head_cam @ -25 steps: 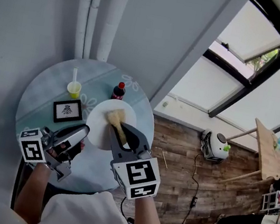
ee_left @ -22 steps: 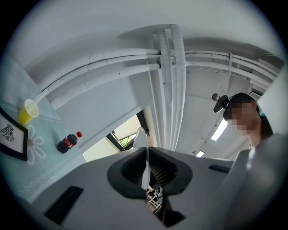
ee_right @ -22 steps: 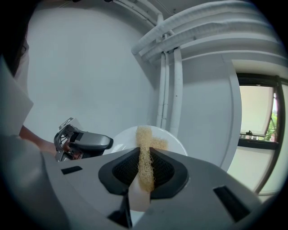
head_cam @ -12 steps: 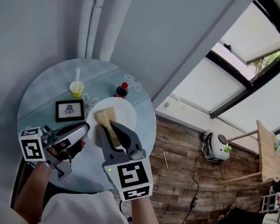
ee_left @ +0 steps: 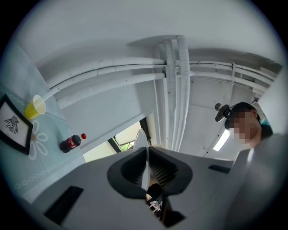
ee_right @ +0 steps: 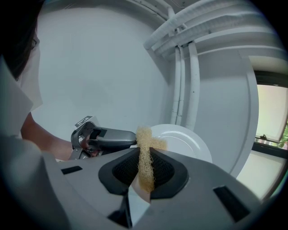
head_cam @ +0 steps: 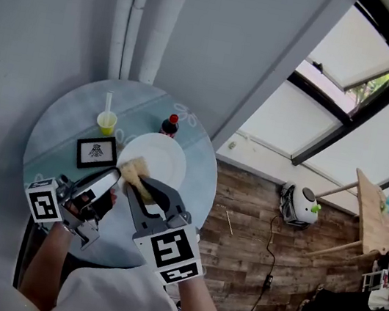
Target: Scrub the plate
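A white plate [head_cam: 158, 156] is over the round table [head_cam: 59, 120], and my left gripper [head_cam: 111, 178] is shut on its near-left rim. In the left gripper view the plate [ee_left: 141, 139] shows edge-on between the closed jaws of the left gripper [ee_left: 146, 165]. My right gripper [head_cam: 144, 188] is shut on a tan fibrous scrub pad [head_cam: 134, 171], which lies against the plate's near-left part, close to the left gripper. In the right gripper view the scrub pad [ee_right: 145, 155] stands up between the jaws of the right gripper [ee_right: 145, 170], in front of the plate [ee_right: 182, 141] and beside the left gripper [ee_right: 110, 137].
On the table stand a small cola bottle [head_cam: 169, 124], a yellow cup with a straw [head_cam: 106, 123] and a black-framed picture [head_cam: 96, 152]. White pipes [head_cam: 141, 15] run up the wall behind. To the right are a wooden floor and a small white appliance [head_cam: 298, 203].
My right gripper has slid the scrub pad across the plate, from its middle towards the near-left rim and the left gripper. The left gripper has kept its hold on the rim.
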Motion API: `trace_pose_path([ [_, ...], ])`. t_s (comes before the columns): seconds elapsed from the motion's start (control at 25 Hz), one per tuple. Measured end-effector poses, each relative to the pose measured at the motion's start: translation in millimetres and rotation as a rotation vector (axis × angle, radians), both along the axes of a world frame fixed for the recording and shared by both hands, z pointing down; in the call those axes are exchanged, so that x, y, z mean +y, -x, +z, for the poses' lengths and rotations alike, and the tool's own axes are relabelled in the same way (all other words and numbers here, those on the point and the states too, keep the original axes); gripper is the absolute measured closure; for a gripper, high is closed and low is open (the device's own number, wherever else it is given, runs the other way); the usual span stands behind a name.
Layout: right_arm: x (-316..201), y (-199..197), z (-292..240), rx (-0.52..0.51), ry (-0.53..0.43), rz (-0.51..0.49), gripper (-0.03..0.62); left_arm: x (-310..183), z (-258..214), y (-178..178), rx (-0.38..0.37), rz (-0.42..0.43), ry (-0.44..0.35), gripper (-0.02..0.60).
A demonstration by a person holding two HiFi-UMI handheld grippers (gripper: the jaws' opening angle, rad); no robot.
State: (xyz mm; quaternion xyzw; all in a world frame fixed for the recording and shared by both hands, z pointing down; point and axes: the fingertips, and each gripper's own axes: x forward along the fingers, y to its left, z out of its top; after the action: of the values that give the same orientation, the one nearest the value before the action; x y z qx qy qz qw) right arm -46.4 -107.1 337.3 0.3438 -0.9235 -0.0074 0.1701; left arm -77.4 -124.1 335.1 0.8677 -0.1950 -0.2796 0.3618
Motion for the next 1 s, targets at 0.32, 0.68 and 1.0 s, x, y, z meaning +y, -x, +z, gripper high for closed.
trace_pose_path([
  [0.32, 7.6, -3.7, 15.0, 0.044, 0.035, -0.002, 0.531, -1.6, 8.5, -0.2, 0.004, -0.015, 0.025, 0.558],
  [0.68, 7.2, -12.4, 13.7, 0.059, 0.026, 0.023, 0.531, -3.1, 11.8, 0.8, 0.037, -0.023, 0.042, 0.561],
  [1.0, 8.1, -29.1, 19.9, 0.069, 0.033, 0.077, 0.531, -5.0, 11.0, 10.5, 0.065, -0.038, 0.042, 0.561],
])
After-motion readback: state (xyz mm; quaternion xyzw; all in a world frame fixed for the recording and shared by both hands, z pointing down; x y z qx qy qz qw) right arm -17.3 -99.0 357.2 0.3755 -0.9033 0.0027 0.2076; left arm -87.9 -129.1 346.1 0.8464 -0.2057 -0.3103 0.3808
